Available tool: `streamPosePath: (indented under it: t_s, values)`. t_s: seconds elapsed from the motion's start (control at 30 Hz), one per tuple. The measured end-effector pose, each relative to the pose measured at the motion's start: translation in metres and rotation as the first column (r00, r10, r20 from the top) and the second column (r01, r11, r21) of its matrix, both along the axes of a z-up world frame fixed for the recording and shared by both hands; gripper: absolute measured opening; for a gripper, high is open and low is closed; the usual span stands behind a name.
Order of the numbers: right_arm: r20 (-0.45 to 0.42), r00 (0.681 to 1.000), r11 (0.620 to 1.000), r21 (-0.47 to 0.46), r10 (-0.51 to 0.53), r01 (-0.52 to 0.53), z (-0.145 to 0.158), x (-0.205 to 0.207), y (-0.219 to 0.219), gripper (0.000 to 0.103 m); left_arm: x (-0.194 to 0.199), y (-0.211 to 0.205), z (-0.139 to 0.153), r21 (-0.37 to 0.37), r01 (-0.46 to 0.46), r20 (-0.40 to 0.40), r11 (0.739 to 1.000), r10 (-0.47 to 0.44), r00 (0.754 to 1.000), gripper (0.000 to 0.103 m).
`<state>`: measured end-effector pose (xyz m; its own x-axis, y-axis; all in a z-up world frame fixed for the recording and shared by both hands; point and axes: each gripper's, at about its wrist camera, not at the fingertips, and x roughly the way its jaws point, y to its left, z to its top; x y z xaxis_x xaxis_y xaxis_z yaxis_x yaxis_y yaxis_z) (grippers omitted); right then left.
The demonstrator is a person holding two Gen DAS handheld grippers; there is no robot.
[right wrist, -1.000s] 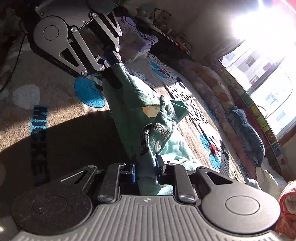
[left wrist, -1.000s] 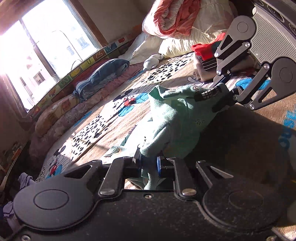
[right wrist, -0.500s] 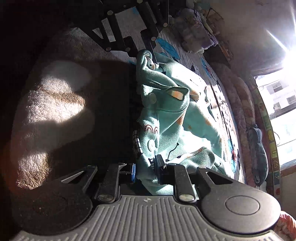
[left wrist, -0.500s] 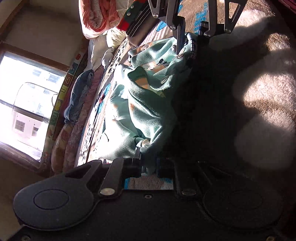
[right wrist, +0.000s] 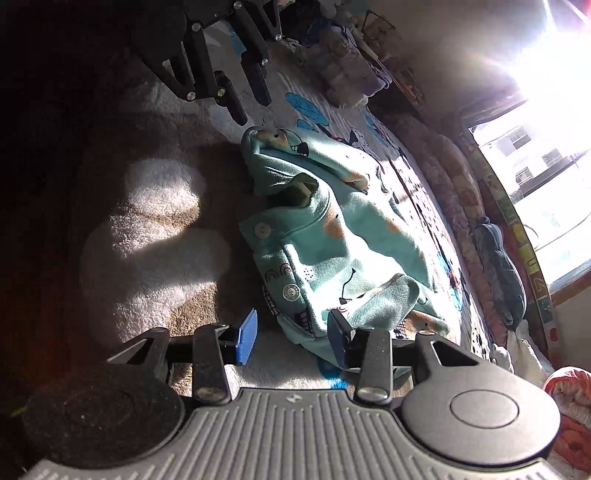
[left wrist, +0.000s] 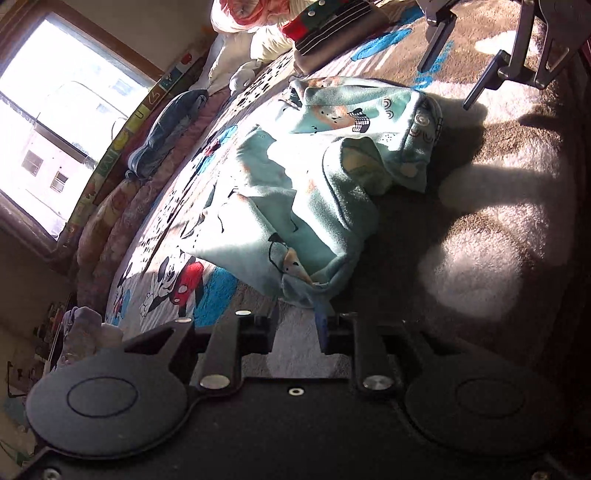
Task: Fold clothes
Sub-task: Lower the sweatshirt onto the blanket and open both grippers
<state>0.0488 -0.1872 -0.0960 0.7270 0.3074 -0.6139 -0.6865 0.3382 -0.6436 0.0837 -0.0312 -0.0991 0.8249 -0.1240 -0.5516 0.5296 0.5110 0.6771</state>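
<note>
On the cartoon-print blanket (left wrist: 173, 284), between both grippers: teal printed garment (left wrist: 314, 184), crumpled and loosely bunched, sunlit across its folds, snap buttons showing along one edge. Left gripper (left wrist: 297, 328) spread wide, holding nothing, one corner of the garment lying just ahead of its right pad. Right gripper (right wrist: 291, 332) likewise spread apart, blue pads visible, garment hem lying between and just beyond them, not pinched. Opposite gripper visible in each wrist view at the far end of the garment, fingers apart and clear of the cloth. Beyond the garment: stack of folded clothes (left wrist: 332, 33), topped with red and stripes. Along the window side: folded blue item (left wrist: 166, 136) on a quilted pad. Bright window (right wrist: 546, 155) behind.
</note>
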Motion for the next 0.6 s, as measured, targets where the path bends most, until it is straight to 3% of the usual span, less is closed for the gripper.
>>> streamPosePath:
  t_s: [0.03, 0.07, 0.1, 0.3, 0.4, 0.53, 0.57, 0.6]
  values:
    - [0.004, 1.000, 1.000, 0.002, 0.000, 0.000, -0.004, 0.000, 0.005, 0.047, -0.002, -0.007, -0.004, 0.003, 0.010, 0.012, 1.000, -0.010, 1.000, 0.029]
    - [0.003, 1.000, 1.000, 0.011, -0.004, 0.004, -0.007, 0.002, 0.008, 0.047, -0.004, -0.015, -0.008, 0.009, 0.022, 0.023, 1.000, -0.022, 0.999, 0.046]
    - [-0.010, 1.000, 1.000, 0.029, -0.009, 0.009, -0.005, 0.004, 0.010, 0.048, -0.007, -0.021, -0.013, 0.022, 0.038, 0.034, 0.999, -0.039, 0.999, 0.055]
    - [-0.066, 0.998, 0.992, 0.124, -0.017, 0.025, 0.015, 0.015, 0.012, 0.050, -0.011, -0.037, -0.013, 0.017, 0.087, 0.045, 0.996, -0.088, 0.995, 0.055]
    - [-0.107, 0.993, 0.992, 0.115, -0.044, 0.056, 0.021, 0.029, 0.009, 0.052, -0.002, -0.033, -0.007, -0.008, 0.093, 0.027, 0.996, -0.092, 0.995, 0.055]
    - [-0.202, 0.977, 0.994, 0.067, -0.073, 0.088, -0.001, 0.052, 0.015, 0.054, 0.017, -0.033, -0.016, 0.039, 0.101, -0.027, 0.994, -0.100, 0.995, 0.055]
    - [-0.239, 0.967, 0.991, 0.085, -0.084, 0.107, -0.004, 0.055, 0.013, 0.053, 0.018, -0.031, -0.020, 0.035, 0.094, -0.038, 0.995, -0.092, 0.995, 0.047]
    - [-0.276, 0.957, 0.987, 0.103, -0.093, 0.126, -0.007, 0.057, 0.011, 0.042, 0.018, -0.030, -0.024, 0.032, 0.086, -0.049, 0.996, -0.084, 0.995, 0.012]
